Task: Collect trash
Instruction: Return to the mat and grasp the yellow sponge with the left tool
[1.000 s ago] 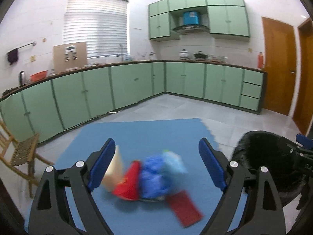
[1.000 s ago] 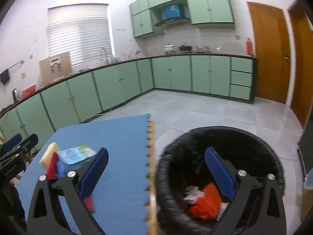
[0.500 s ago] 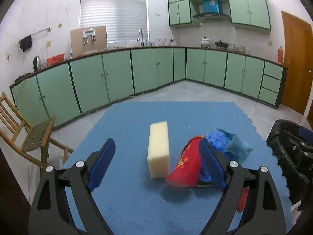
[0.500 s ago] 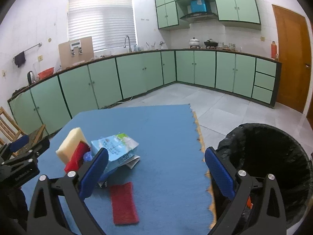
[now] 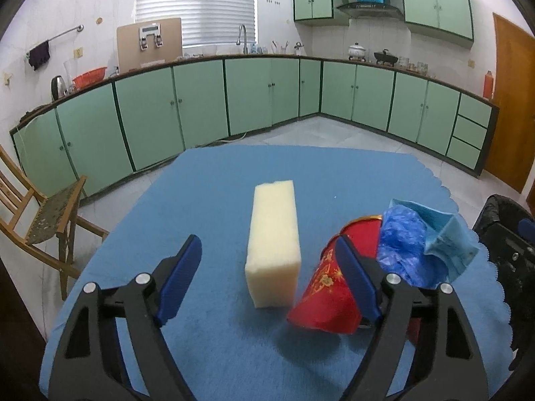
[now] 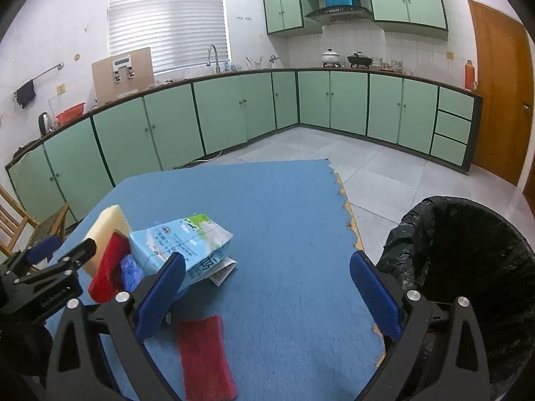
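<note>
Your bin (image 6: 474,267) stands off the tabletop's (image 5: 301,173) right edge, beside your right tool (image 6: 267,289), which hangs spread and empty. The foam block (image 5: 273,244) lies on the tabletop, its long axis running straight away from your left tool (image 5: 269,282), the near end between its wide-open fingers. That hand is nearer; the red wrapper (image 5: 329,295) touches its right finger
</note>
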Demonstrator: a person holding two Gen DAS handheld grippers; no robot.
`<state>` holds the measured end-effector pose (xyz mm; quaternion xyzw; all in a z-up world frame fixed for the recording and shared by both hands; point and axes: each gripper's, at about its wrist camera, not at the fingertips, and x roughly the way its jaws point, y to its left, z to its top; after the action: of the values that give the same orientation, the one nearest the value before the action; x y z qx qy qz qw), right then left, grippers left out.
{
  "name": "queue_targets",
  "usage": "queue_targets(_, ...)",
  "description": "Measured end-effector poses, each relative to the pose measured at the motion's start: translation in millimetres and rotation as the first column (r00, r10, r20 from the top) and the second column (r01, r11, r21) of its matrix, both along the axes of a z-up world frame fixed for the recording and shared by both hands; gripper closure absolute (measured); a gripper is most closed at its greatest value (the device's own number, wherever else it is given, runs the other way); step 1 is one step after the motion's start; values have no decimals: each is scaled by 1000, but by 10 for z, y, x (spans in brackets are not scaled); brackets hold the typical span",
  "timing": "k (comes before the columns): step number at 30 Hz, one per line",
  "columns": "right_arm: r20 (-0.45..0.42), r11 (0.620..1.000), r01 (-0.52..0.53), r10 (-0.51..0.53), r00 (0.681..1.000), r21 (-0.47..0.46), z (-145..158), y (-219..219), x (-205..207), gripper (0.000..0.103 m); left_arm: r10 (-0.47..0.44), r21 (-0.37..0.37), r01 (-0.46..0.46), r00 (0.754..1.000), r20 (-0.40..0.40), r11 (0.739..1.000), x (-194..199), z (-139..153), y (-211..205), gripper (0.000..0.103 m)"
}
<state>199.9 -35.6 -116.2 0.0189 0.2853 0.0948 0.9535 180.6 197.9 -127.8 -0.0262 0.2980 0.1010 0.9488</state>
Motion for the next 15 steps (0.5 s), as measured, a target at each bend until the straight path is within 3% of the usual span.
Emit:
queue_targets(4, 2, 1000, -10, 10, 1000, 2, 22, 46, 38, 6, -3, -20, 3, 1000, -23, 1000, 108, -62, 51, 31)
queue_targets(9, 6, 1000, -29, 29, 1000, 8, 82, 138, 43, 6, -39, -89, 33, 997, -60, 995, 217, -161, 135, 70)
queue_targets(15, 0, 998, -67, 67, 998, 9, 120, 318, 84, 6, -22, -77, 19, 999, -31, 997, 158, -103, 187, 71)
